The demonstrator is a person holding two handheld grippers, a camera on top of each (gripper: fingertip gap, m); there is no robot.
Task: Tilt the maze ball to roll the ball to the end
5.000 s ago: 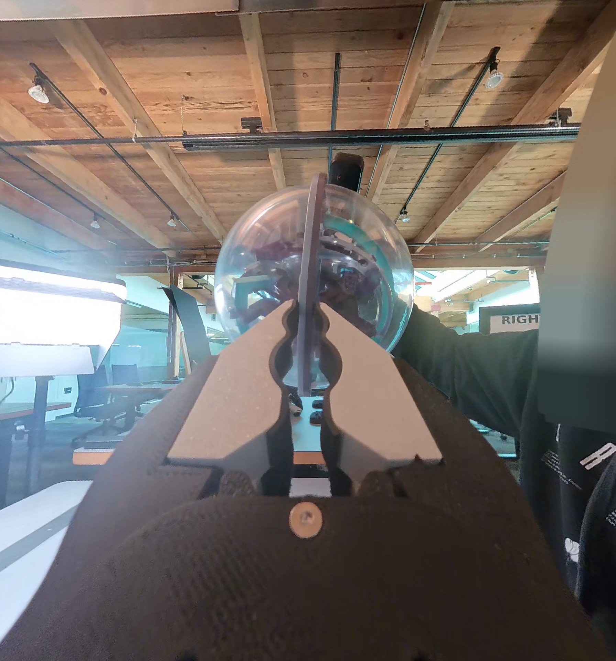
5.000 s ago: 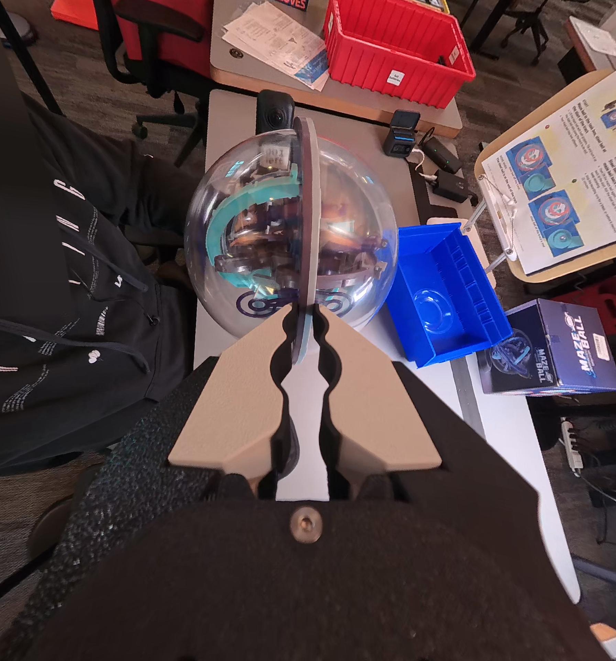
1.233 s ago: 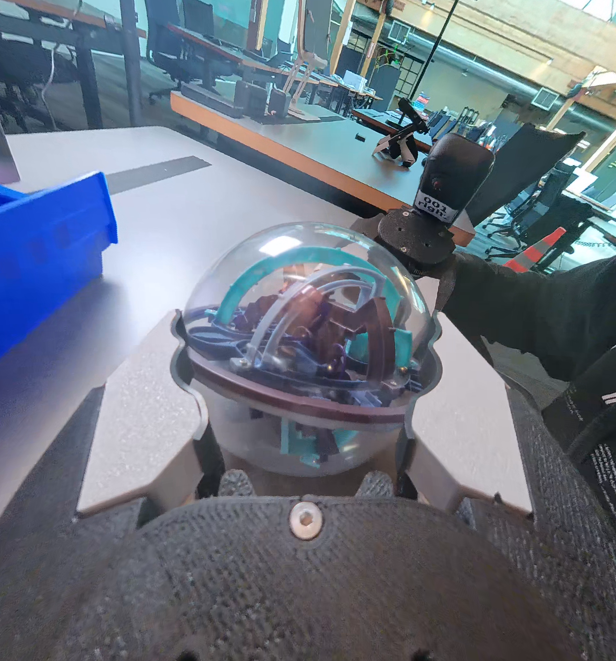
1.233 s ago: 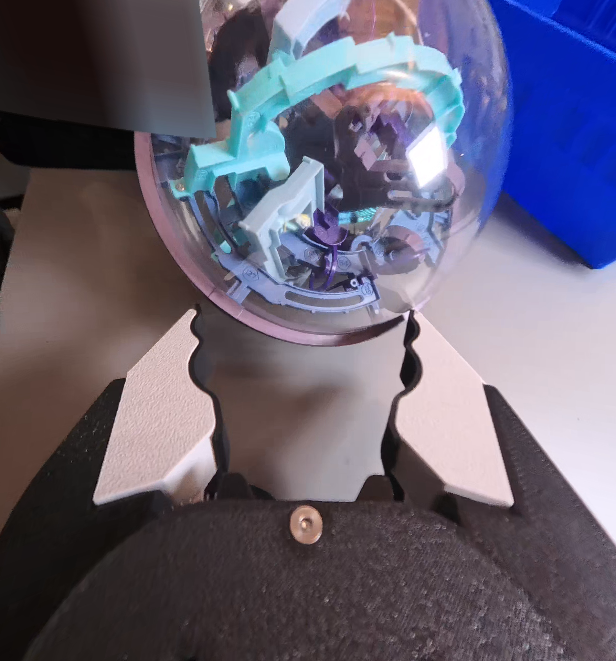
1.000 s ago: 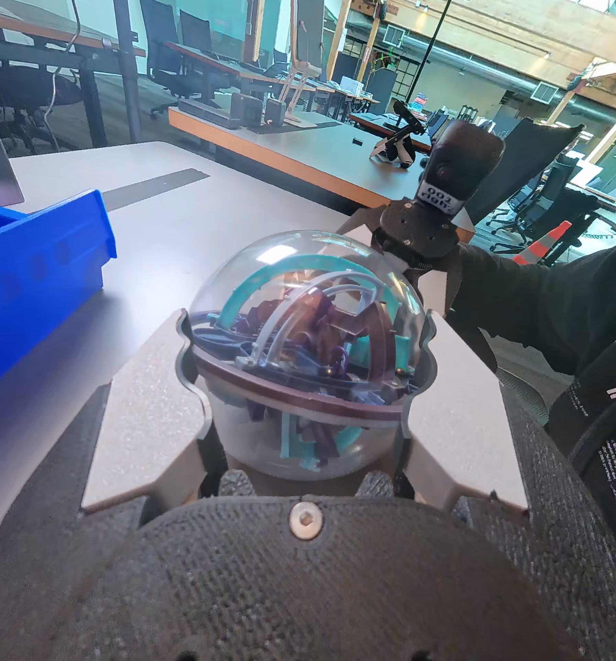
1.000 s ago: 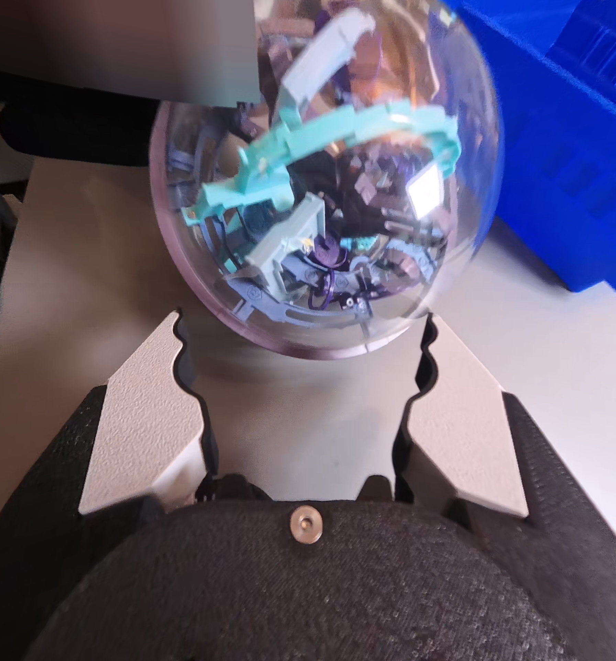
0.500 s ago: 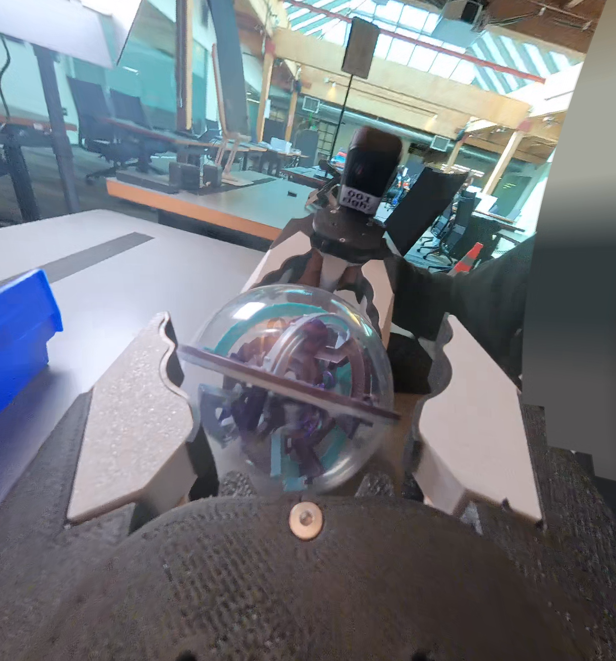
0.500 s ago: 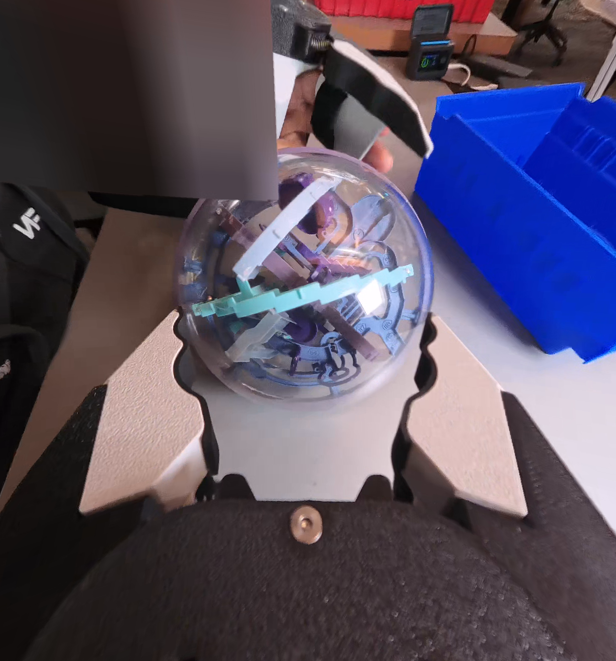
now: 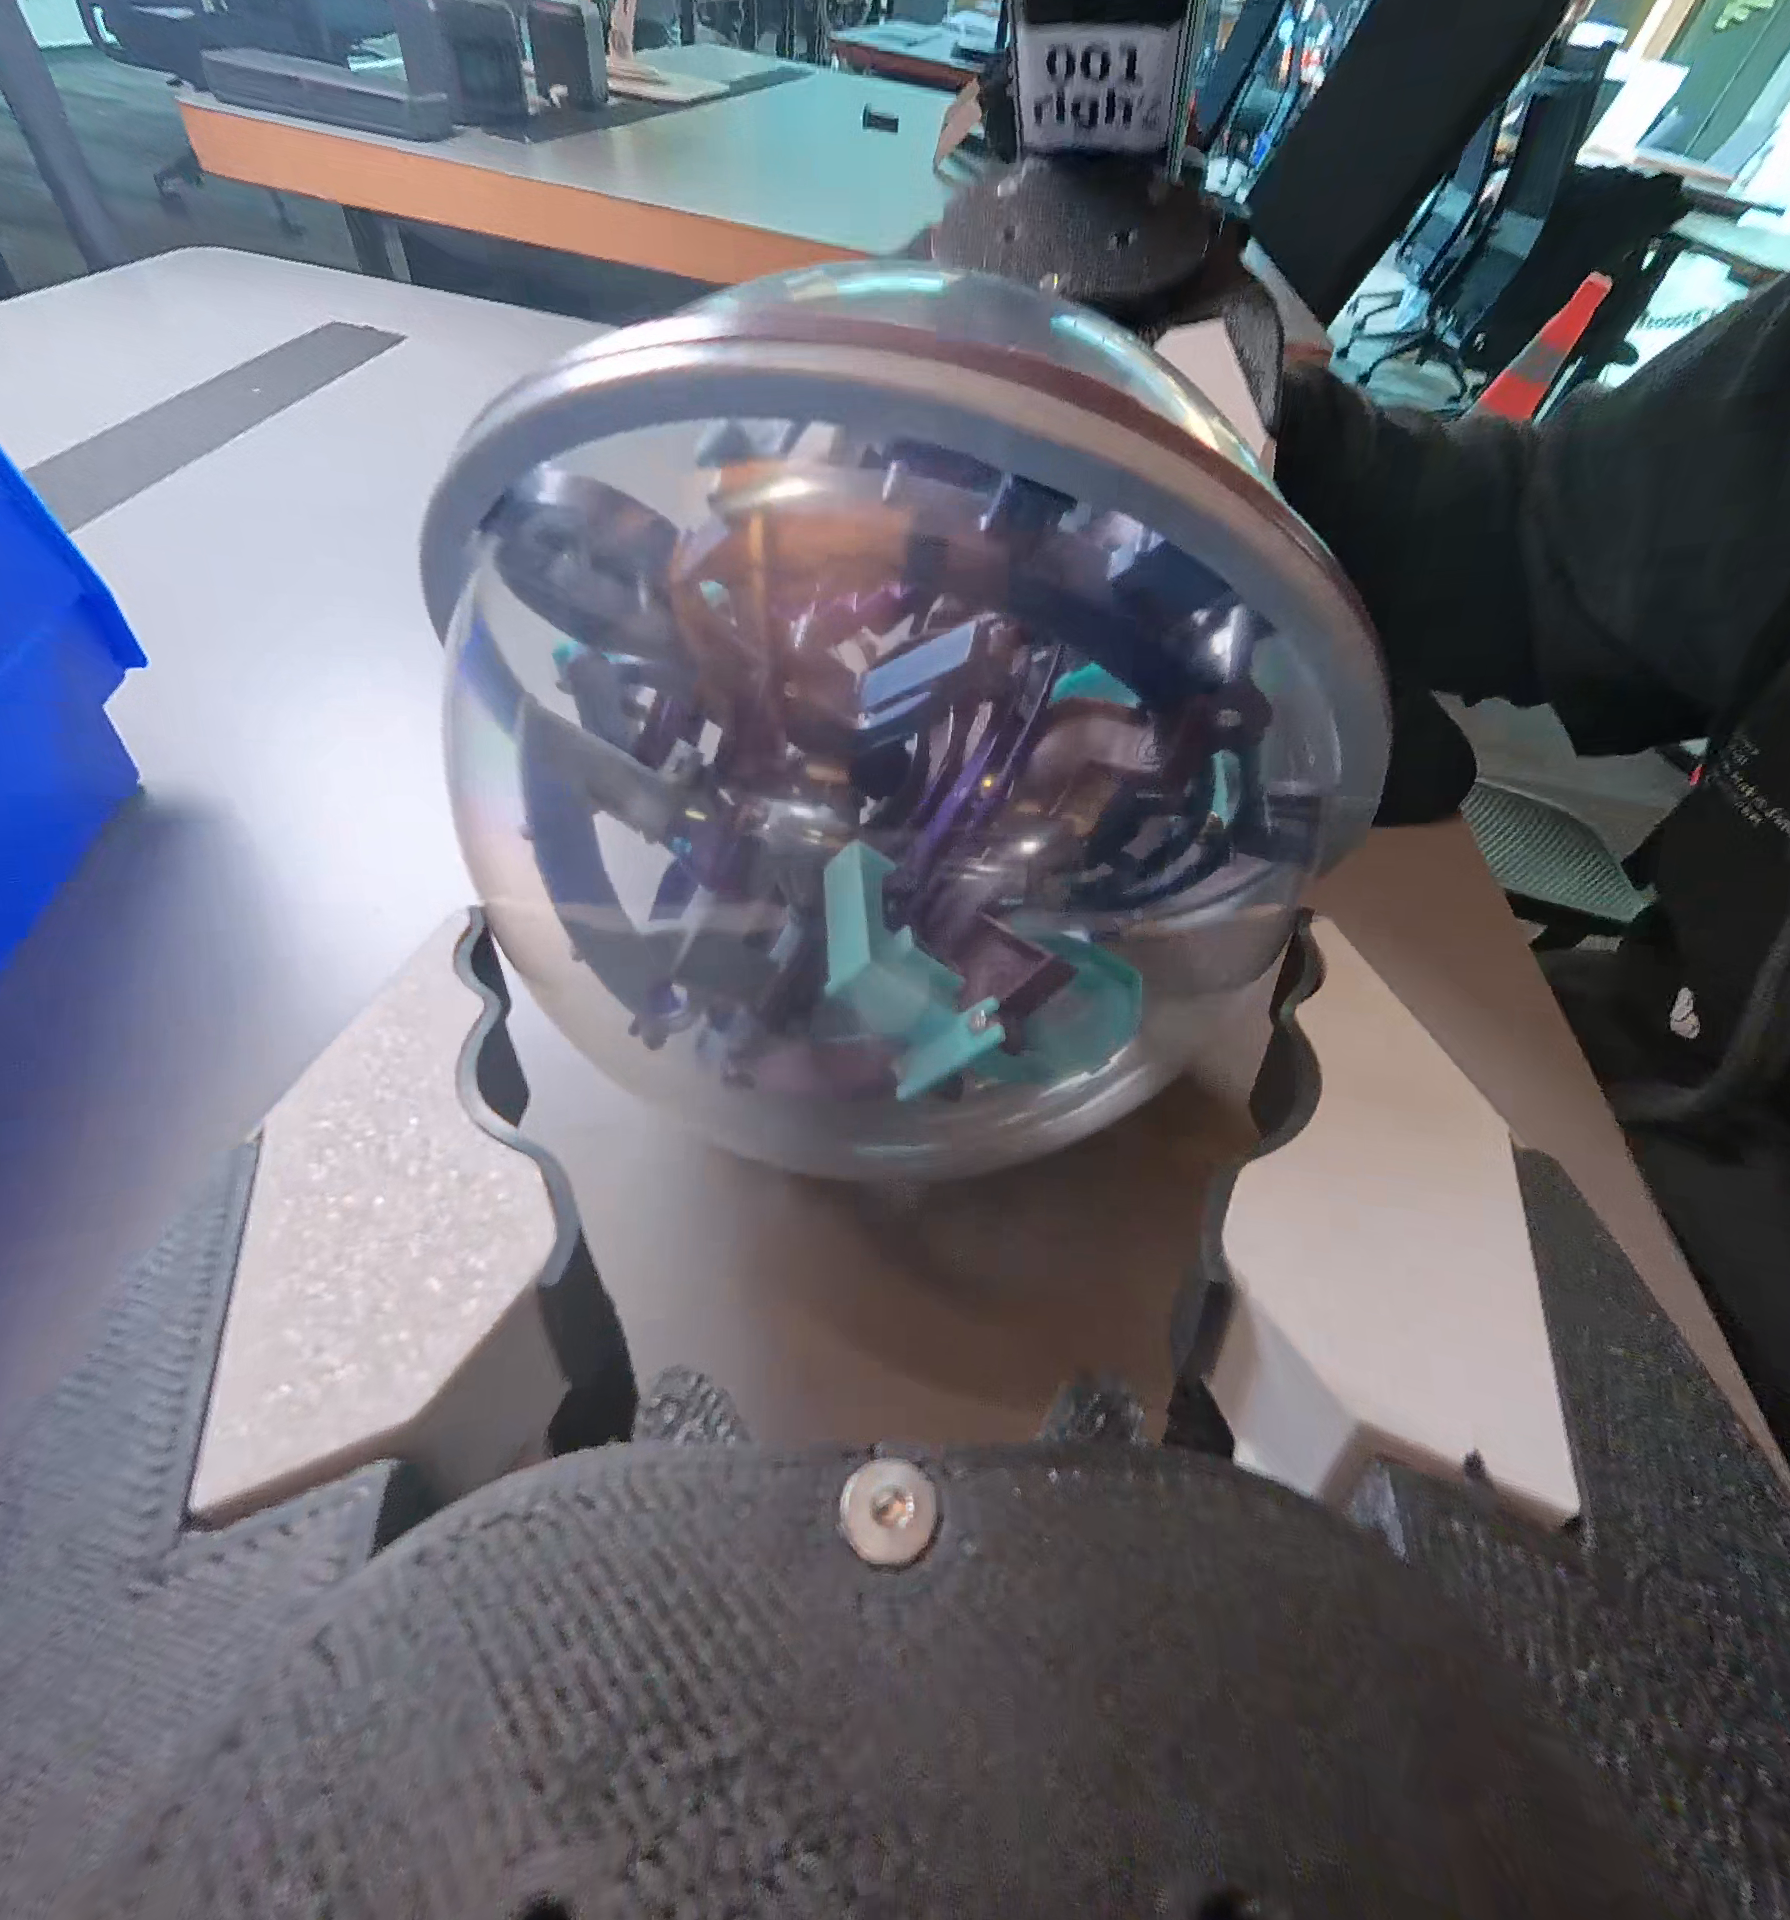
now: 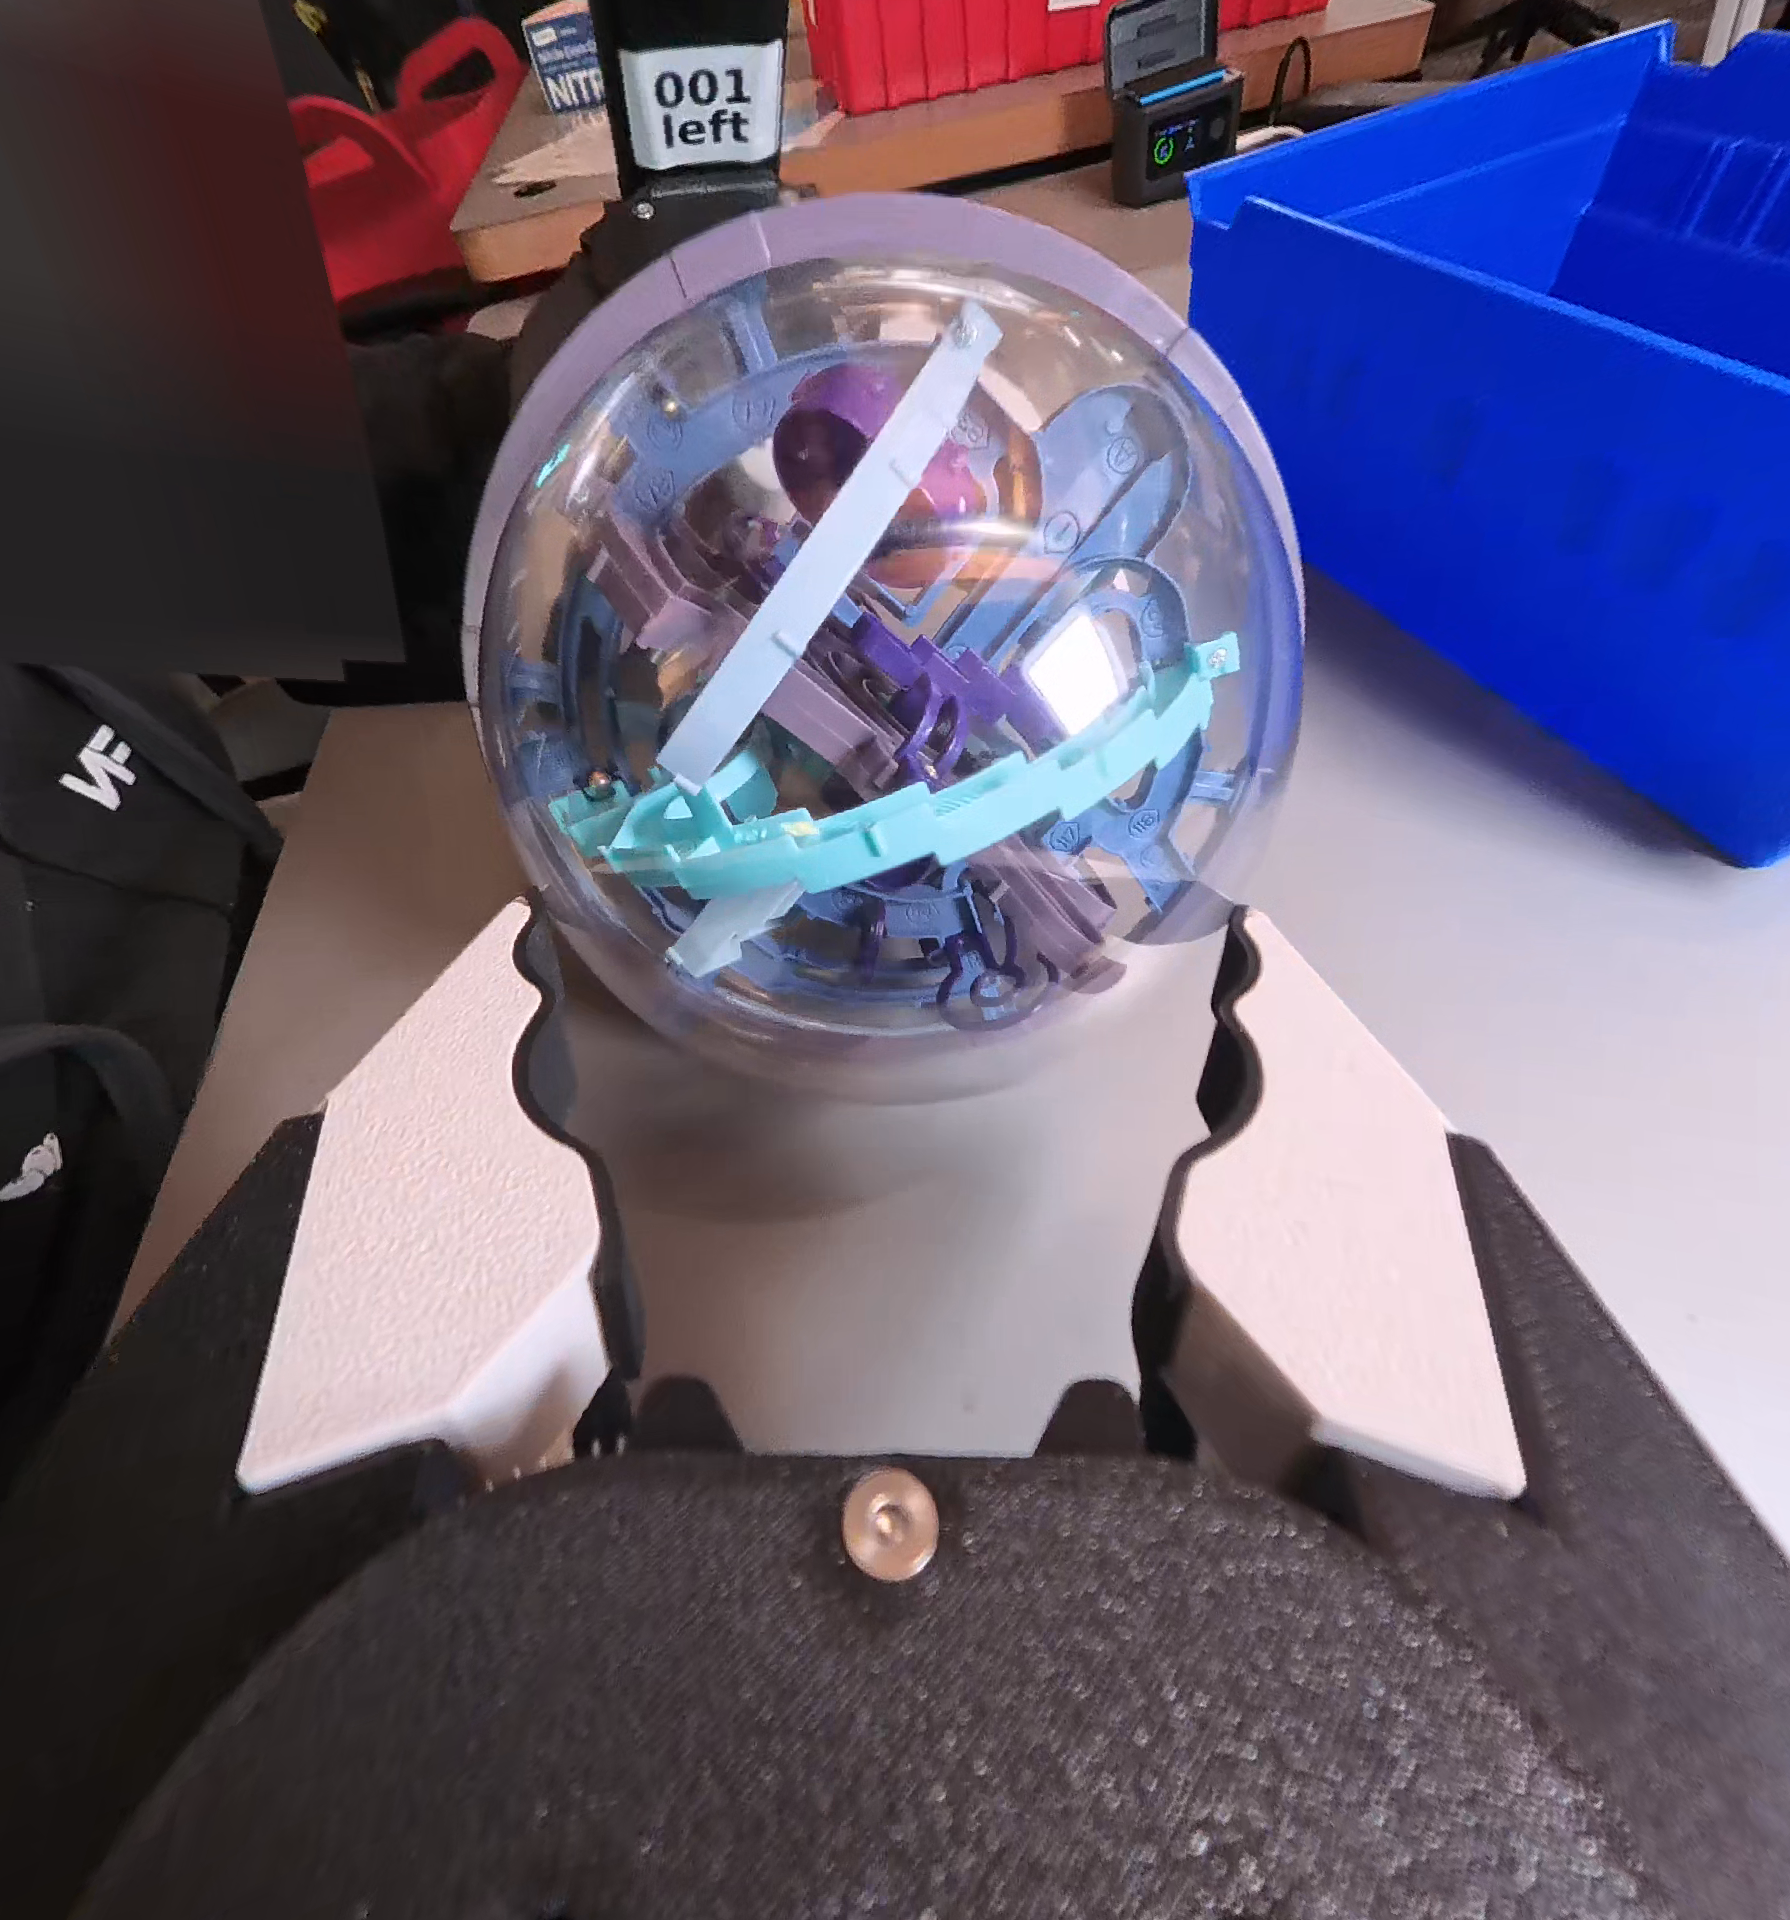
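Note:
The clear maze ball (image 10: 880, 644) rests on the white table (image 10: 1493, 1039), with its grey ring tilted away from the right wrist view. A small steel ball (image 10: 597, 784) sits at the left end of the teal track. My right gripper (image 10: 880, 925) is open, and its tips flank the ball's lower part without pressing on it. My left gripper (image 9: 886, 935) is open wide on the opposite side. The ball (image 9: 901, 727) is blurred there, with its ring turned towards this camera. Each gripper's body shows behind the ball in the other's view.
A blue bin (image 10: 1493, 468) stands close beside the ball; it also shows in the left wrist view (image 9: 8, 675). The person's dark sleeve (image 9: 1545, 571) is behind the ball. An orange-edged desk (image 9: 558, 177) and red bins (image 10: 974, 42) lie beyond the table's edge.
Five seconds ago both grippers held the ball's ring in the air. A second ago the left gripper was shut around the ball; it has since opened, and the ball has tipped over onto the table. The right gripper stayed open and came closer.

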